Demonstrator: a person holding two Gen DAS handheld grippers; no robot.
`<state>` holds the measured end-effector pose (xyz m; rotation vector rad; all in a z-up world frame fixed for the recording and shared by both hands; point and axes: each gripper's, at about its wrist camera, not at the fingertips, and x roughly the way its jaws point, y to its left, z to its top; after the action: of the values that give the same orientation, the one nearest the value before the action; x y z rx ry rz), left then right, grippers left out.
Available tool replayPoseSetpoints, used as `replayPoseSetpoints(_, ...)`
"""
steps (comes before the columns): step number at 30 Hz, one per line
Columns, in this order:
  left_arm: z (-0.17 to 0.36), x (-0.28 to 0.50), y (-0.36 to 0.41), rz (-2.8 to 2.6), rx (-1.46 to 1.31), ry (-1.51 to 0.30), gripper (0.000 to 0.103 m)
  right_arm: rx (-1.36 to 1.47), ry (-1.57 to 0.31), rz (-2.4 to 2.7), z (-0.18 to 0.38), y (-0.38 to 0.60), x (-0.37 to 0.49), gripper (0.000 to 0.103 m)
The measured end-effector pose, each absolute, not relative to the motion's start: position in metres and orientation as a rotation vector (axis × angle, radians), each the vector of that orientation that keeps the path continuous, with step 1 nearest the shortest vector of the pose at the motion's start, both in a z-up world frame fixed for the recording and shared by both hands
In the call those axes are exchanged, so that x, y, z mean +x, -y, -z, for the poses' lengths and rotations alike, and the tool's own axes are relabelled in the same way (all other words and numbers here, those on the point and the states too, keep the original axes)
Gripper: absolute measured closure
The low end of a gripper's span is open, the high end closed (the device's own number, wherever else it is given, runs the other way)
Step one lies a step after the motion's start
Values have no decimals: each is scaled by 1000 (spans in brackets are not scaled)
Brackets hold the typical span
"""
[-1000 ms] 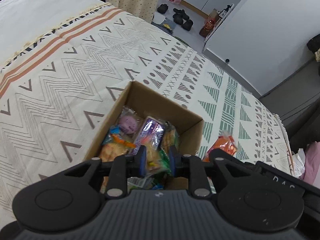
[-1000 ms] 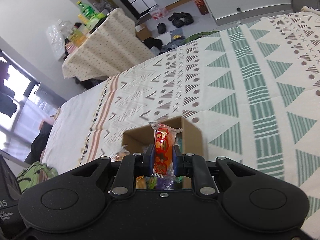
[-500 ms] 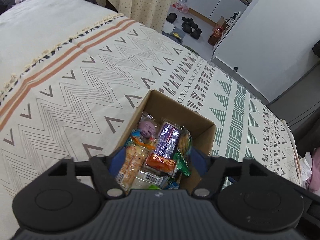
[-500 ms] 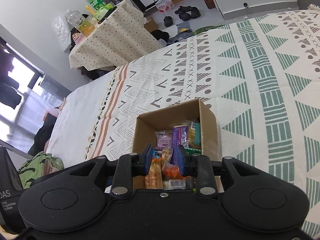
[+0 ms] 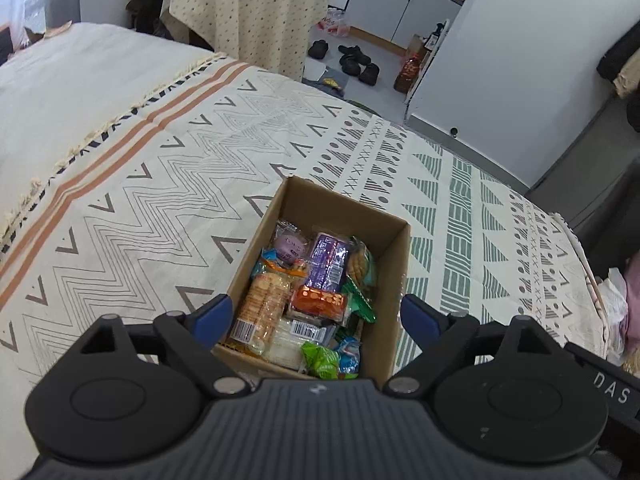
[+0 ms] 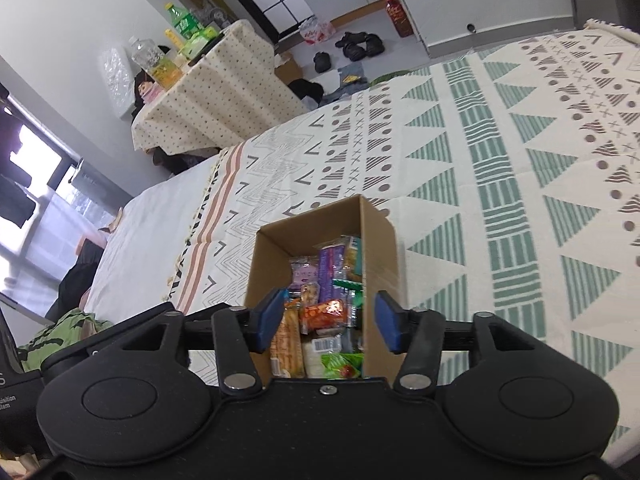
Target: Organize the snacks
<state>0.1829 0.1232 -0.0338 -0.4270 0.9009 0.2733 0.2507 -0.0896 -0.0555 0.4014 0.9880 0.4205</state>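
An open cardboard box stands on the patterned bedspread, filled with several snack packets. An orange packet lies on top in the middle, beside a purple one and a biscuit pack. My left gripper hovers above the box's near end, its jaws opening wide, with nothing gripped. Over the same end hangs my right gripper; its jaws are opening too, and the pads touch nothing.
The bedspread stretches around the box on all sides. Beyond the bed stand a cloth-covered table with bottles, shoes on the floor and white cabinets. Clothes lie at the bed's right edge.
Both grippers opened and drew back upward from the box. The right one let go of the orange packet, which now lies in the box.
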Motion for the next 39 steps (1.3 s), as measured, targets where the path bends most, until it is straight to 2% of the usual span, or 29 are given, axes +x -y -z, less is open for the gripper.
replayPoseSetpoints(6,23,165,-106,-248,-353,-885,7,408,-949,-397,51,114,230,39)
replayPoseSetpoints(8,20,158,-102,-224,-336,-883,7,409,-931,-392,47,122,223,29)
replayPoseSetpoints(15,8,135,-97,-189,-296,-881,1,417,-869,-366,38,150,193,13)
replayPoseSetpoints(17,4,130,-95,-183,-288,-876,0,410,-848,-360,33,156,184,5)
replayPoseSetpoints(19,-1,125,-94,-170,-282,-867,0,405,-834,-354,29,161,176,2)
replayPoseSetpoints(39,-42,67,-68,-60,-185,-805,0,272,-743,-191,-12,192,111,0)
